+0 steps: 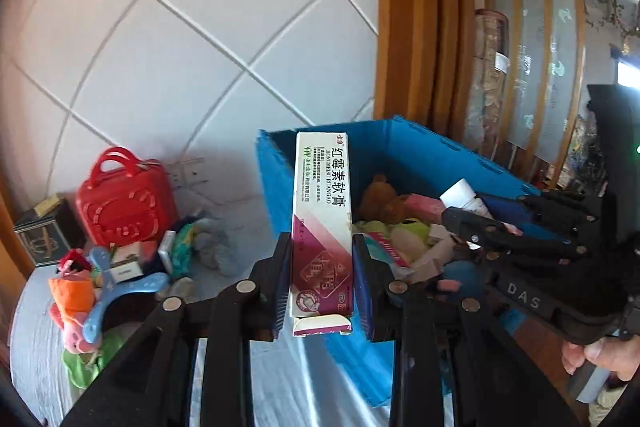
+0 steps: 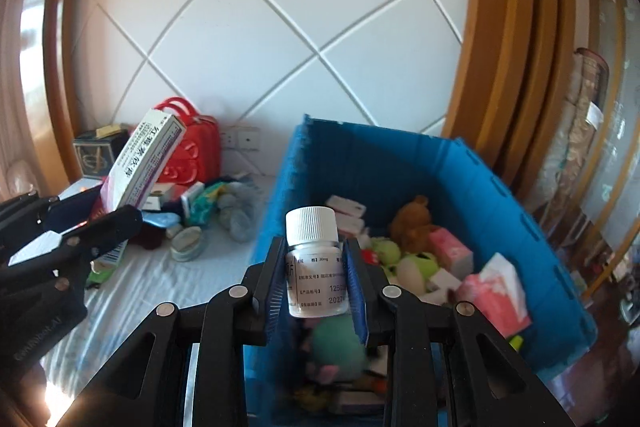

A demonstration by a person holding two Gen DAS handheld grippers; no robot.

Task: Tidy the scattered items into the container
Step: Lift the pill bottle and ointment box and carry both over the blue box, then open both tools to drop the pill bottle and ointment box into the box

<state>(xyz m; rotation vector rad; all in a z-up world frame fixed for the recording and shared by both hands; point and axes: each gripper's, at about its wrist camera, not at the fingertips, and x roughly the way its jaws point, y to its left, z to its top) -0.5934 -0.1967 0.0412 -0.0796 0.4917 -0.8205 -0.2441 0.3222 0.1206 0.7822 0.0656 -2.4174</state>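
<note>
Ointment box (image 1: 322, 227): a long white and magenta carton with Chinese print, standing on end in the centre of the left wrist view, its near flap partly open; in the right wrist view it shows tilted at the left of the frame (image 2: 142, 163).
Left tool (image 1: 322, 275): its two blue pads are clamped on the lower sides of the ointment box; in the right wrist view it enters from the left edge (image 2: 80, 239).
Pill bottle (image 2: 314, 259): a small white bottle with a ribbed white cap and a printed label, upright in the centre of the right wrist view.
Right tool (image 2: 316, 283): jaws narrow, pressed on both sides of the pill bottle below its cap; in the left wrist view it reaches in from the right (image 1: 480, 231), with a hand (image 1: 600, 359) on its grip at the lower right.
Container (image 2: 472, 171): a blue folding crate, open on top, filling the centre and right of both views.
Inside the container: a brown teddy bear (image 2: 412, 223), green plush toys (image 2: 416, 263), pink cartons (image 2: 496, 287) and small white boxes, heaped together.
Scattered pile (image 1: 120, 267): toys, small boxes and cloth on a white sheet, lower left of the left wrist view.
Red case (image 1: 124, 199): a handled case standing behind the pile, against the white quilted wall.
Dark box (image 1: 44, 231): just left of the red case.
</note>
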